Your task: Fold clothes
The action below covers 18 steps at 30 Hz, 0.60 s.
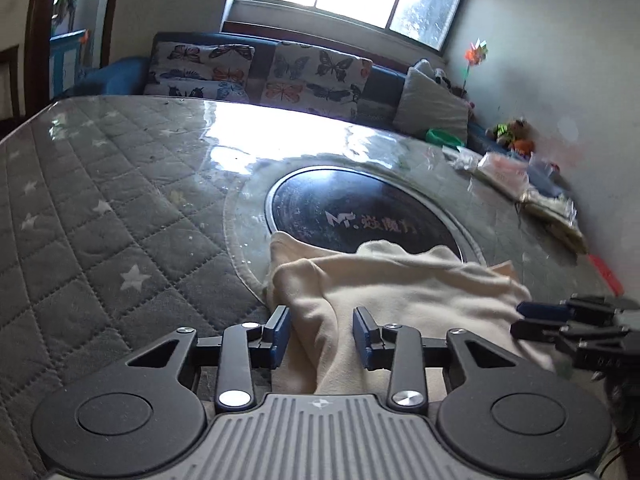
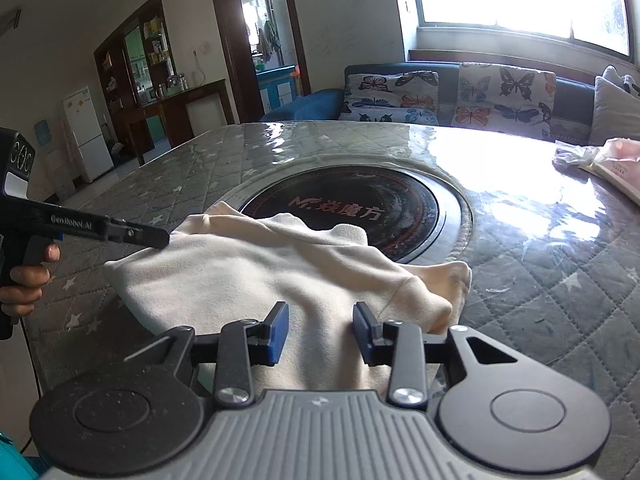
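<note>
A cream garment (image 1: 400, 280) lies folded on the quilted grey table, its far edge over a black round hotplate (image 1: 360, 208). My left gripper (image 1: 320, 334) hovers at the garment's near left part, jaws apart, with cloth lying below the gap and no pad pressing on it. In the right wrist view the same garment (image 2: 240, 272) spreads ahead of my right gripper (image 2: 320, 332), which stands open over its near edge. The left gripper's tip (image 2: 160, 238) reaches the cloth's left edge there, held by a hand (image 2: 24, 284). The right gripper (image 1: 532, 320) shows at the garment's right side.
The table (image 2: 560, 280) has a glossy clear cover with strong glare from the window. Plastic packets (image 1: 504, 168) lie at its far right edge. A sofa with butterfly cushions (image 2: 480, 96) stands behind the table. A fridge and cabinets stand far left.
</note>
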Available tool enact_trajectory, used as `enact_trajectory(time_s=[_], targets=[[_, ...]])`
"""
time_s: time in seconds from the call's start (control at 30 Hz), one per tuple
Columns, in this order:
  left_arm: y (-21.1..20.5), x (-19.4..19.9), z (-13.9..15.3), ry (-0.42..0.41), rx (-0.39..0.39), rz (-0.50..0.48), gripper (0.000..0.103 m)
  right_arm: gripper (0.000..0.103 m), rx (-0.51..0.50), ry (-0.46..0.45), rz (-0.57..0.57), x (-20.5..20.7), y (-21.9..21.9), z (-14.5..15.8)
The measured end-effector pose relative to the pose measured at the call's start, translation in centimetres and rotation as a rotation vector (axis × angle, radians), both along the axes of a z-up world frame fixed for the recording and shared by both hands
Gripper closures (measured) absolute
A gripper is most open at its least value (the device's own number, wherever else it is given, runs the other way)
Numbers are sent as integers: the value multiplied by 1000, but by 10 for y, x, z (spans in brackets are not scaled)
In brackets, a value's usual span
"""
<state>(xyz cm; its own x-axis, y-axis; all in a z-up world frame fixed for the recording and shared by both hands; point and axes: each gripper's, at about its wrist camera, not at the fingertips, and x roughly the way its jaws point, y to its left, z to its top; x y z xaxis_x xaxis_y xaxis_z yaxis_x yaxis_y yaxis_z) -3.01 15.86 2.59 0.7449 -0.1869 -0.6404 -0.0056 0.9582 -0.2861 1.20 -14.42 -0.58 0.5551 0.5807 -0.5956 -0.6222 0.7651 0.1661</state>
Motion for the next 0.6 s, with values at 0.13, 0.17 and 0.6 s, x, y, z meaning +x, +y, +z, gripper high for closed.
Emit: enact_trajectory(time_s=[0.13, 0.17, 0.6], targets=[[9, 3, -6, 31, -65, 8, 80, 65, -2, 8, -2, 1, 1, -4], [9, 3, -7, 33, -70, 2, 80, 64, -2, 7, -1, 1, 2, -4], [-12, -1, -3, -32, 118, -36, 96, 59, -11, -3, 7, -2, 3, -6]])
